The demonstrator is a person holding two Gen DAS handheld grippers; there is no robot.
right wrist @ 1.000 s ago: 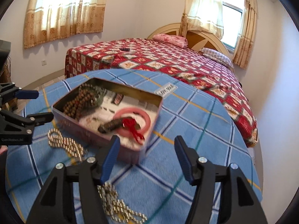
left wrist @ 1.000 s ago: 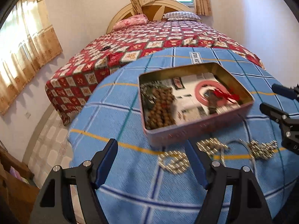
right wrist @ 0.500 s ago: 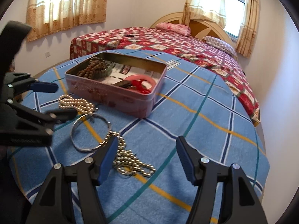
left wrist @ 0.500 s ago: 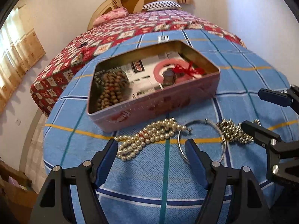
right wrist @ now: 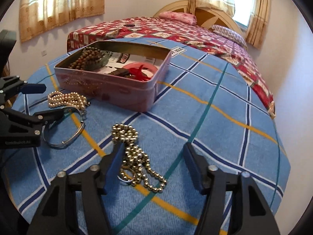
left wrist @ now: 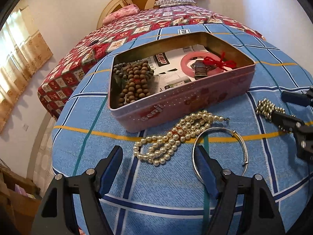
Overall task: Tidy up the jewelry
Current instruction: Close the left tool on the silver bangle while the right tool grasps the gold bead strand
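A pink tin box (left wrist: 176, 105) stands open on the blue checked cloth, holding brown wooden beads (left wrist: 135, 82) and a pink bangle (left wrist: 197, 62) with a red-corded dark charm. A pearl necklace (left wrist: 172, 139) and a silver bangle (left wrist: 221, 152) lie in front of the box. My left gripper (left wrist: 159, 160) is open just above the pearls, its right finger over the bangle's edge. A gold bead chain (right wrist: 135, 156) lies between the open fingers of my right gripper (right wrist: 152, 156), close to the cloth. The box also shows in the right wrist view (right wrist: 109, 86).
The round table (right wrist: 225, 117) has a blue checked cloth and drops off at its rim on all sides. A bed with a red patterned cover (left wrist: 156, 23) stands right behind it. A wooden shelf (left wrist: 11, 192) is at the lower left.
Both grippers have lowered and drawn back from the box toward the loose jewelry. The pearls now lie between the left fingers, the gold chain between the right fingers.
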